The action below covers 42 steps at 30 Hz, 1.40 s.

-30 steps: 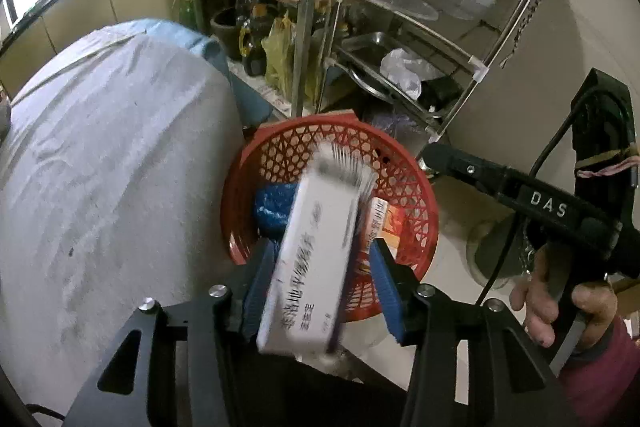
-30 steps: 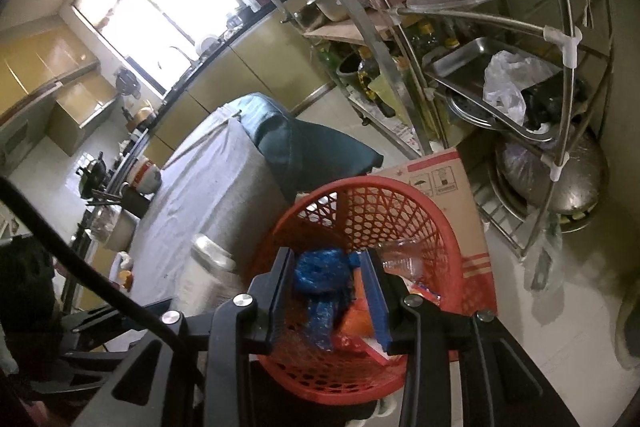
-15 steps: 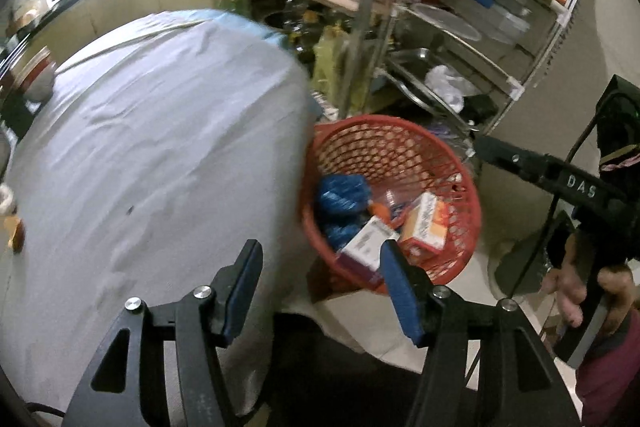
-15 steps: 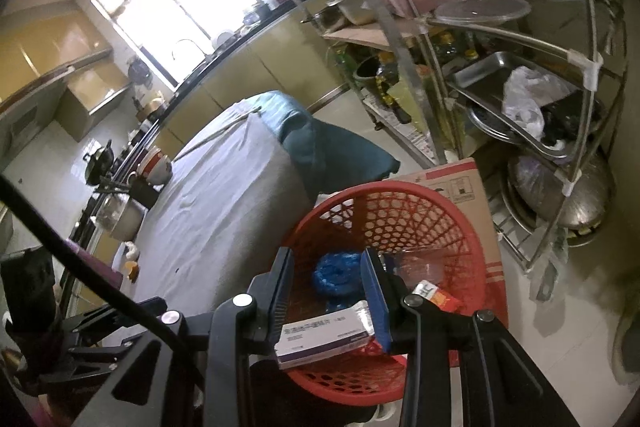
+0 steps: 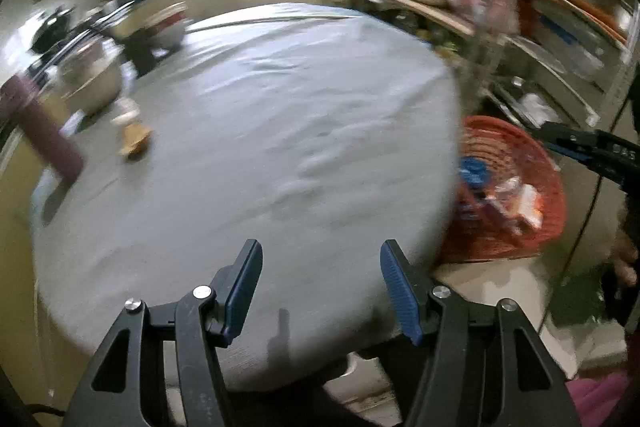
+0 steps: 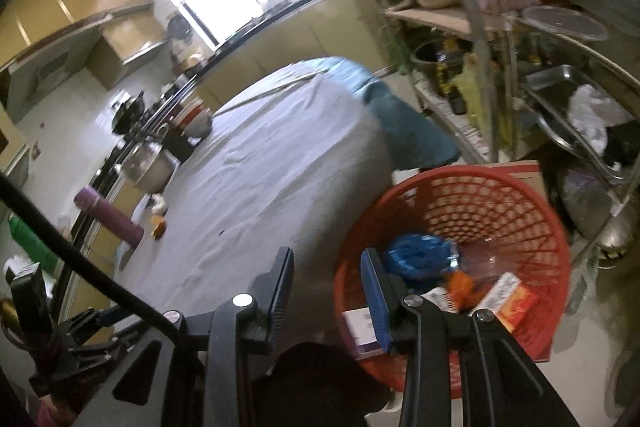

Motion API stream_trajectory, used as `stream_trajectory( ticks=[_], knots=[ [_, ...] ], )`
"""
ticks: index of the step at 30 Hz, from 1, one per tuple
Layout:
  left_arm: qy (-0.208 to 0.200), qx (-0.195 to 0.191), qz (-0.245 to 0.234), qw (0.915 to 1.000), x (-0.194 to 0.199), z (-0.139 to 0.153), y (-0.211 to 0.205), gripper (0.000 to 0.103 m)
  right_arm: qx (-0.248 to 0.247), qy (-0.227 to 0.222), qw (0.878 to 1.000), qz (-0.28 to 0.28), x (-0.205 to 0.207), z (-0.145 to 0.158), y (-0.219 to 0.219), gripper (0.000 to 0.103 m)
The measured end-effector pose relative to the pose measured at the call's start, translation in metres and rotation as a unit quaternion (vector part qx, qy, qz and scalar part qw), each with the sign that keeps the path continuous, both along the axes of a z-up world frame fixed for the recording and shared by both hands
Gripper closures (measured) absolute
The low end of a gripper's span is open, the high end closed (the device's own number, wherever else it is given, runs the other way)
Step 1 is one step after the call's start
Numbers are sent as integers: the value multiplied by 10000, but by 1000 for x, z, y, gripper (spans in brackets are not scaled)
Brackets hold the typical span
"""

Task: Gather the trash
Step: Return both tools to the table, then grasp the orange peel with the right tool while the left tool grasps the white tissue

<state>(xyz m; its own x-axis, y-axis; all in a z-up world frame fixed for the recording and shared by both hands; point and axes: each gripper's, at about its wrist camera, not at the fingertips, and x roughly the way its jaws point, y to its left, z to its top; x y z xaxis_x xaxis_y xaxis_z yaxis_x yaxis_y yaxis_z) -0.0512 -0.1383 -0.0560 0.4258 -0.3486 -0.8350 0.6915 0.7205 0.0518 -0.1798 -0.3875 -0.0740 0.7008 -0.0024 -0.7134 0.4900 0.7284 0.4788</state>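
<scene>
My left gripper (image 5: 321, 255) hangs open over the grey tablecloth (image 5: 280, 147), with nothing between its blue pads. A small orange scrap (image 5: 136, 143) lies far left on the cloth, next to a purple bottle (image 5: 48, 131). The red basket (image 5: 516, 187) stands on the floor to the right of the table. My right gripper (image 6: 327, 259) is open and empty, at the table's edge and just left of the red basket (image 6: 460, 175). In the basket lie a blue bag (image 6: 416, 255), a white box (image 6: 358, 327) and an orange-and-white box (image 6: 508, 295).
A metal rack (image 6: 500, 27) full of pots and trays stands behind the basket. A steel bowl (image 6: 152, 167), cups and the purple bottle (image 6: 112, 215) crowd the table's far left edge. A cardboard box (image 6: 524, 167) sits behind the basket. The left view is motion-blurred.
The white box has left my left gripper and dropped into the basket. Both grippers have swung left, the left one out over the table.
</scene>
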Motion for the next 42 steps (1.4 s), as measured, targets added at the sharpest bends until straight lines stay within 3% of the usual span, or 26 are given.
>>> stream_trajectory(
  ticks=[6,16,21,28,31,34,42],
  knots=[
    [-60,-47,717,9974,24,-1,56,41,-52,-71,9981,606,42,15,36,65],
    [-320,-189,1921,9807,72,8,136,41,-273,-253,9804,1937,146,43,123,65],
    [-356,-140,2260,9734,92,4,166,41,-412,-168,9649,2587,201,39,171,64],
    [-188,-72,2570,9662,113,-14,203,41,-305,76,9463,3217,283,10,223,64],
    [-125,-82,2695,9629,119,-17,218,41,-241,231,9418,3344,318,-6,238,64],
    [-74,-77,2828,9591,127,-20,234,41,-280,215,9441,3279,347,-15,248,37],
    [57,-49,3033,9529,142,-27,256,41,-313,636,9502,3035,416,-48,259,37]
  ],
)
